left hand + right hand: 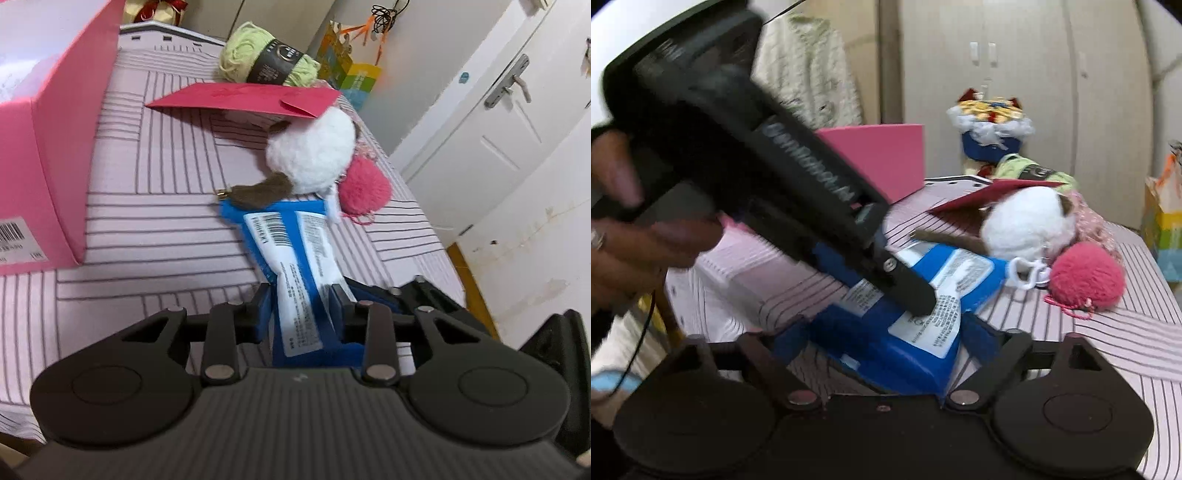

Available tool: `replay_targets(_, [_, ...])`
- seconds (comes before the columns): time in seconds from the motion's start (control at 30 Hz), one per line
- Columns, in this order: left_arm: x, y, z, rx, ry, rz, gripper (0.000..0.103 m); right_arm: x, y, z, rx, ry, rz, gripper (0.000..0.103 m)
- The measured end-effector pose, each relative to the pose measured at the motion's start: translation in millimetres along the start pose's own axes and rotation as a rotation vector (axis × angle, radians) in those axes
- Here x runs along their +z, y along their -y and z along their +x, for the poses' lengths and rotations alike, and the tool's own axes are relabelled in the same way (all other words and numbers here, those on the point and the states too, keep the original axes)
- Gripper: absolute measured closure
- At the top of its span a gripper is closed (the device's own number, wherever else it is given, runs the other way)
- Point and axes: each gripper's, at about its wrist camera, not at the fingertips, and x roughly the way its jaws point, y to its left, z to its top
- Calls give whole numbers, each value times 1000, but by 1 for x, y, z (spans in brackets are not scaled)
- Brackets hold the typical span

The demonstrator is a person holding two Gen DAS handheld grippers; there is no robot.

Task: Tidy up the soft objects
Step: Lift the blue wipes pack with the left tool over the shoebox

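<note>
Your left gripper (301, 299) clamps the blue packet (295, 266) on the striped cloth (155, 221), your right gripper (886, 341) gaping around its end, pads clear.

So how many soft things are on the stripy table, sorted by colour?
Blue: 1, blue packet
White: 1, white plush ball
Pink: 1, pink pom-pom
Green: 1, green yarn
Total: 4

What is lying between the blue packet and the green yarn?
The white plush, with the red envelope resting on it, lies between the blue packet and the green yarn; the left wrist view shows it.
</note>
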Motion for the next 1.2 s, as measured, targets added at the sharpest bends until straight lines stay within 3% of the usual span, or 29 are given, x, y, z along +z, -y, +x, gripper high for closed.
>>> replay_targets(0.1, [0, 5, -1, -2, -6, 10, 70, 4, 2, -3, -12, -3, 26, 28])
replay_targets(0.23, [-1, 10, -3, 5, -13, 25, 70, 8, -1, -6, -20, -9, 31, 31])
replay_targets(0.47, [-5, 15, -19, 7, -37, 54, 69, 21, -7, -13, 2, -65, 78, 32])
replay_targets(0.8, [-11, 20, -55, 20, -41, 76, 69, 49, -40, -25, -11, -148, 9, 32])
replay_targets(1.07, [-17, 16, -97, 28, -6, 71, 68, 70, -67, -39, 38, -144, -9, 32])
replay_targets(1.2, [-19, 15, -124, 44, 57, 83, 68, 86, -79, -43, 71, -111, -19, 32])
